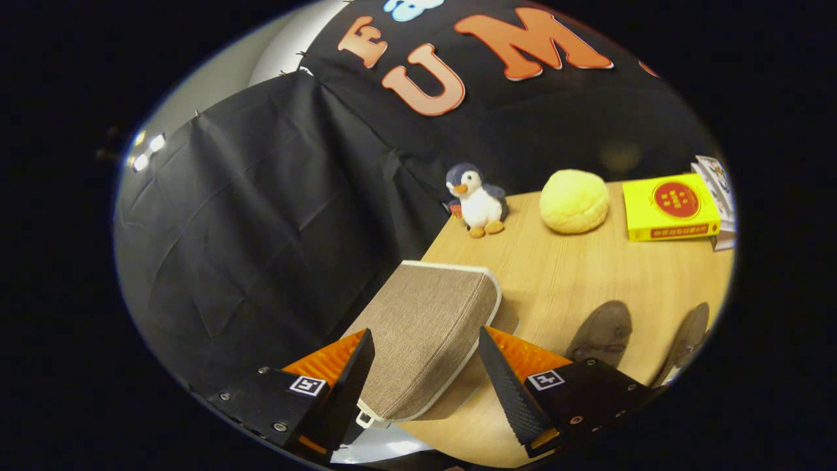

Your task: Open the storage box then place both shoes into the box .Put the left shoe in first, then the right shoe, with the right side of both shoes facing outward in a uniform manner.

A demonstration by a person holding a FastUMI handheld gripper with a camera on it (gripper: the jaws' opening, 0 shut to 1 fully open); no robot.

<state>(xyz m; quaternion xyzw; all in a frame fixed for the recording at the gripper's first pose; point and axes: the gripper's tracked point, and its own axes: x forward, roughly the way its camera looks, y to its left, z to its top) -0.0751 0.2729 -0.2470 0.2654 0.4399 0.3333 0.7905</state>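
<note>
The storage box (425,327) sits at the near corner of the wooden table (575,275), showing its beige woven lid with a white rim and a small white pull tab by my left finger. My gripper (424,332) hovers over the lid, open wide, with the lid's near part lying between the fingers; I cannot tell whether they touch it. Two dark grey-brown shoes lie on the table beyond my right finger: one (601,332) closer to the box, the other (690,337) further right and partly cut off.
At the far side of the table stand a plush penguin (476,199), a round yellow plush ball (574,201), a yellow book (670,206) and some printed booklets (718,180). Black cloth hangs left of the table, whose edge runs just beside the box.
</note>
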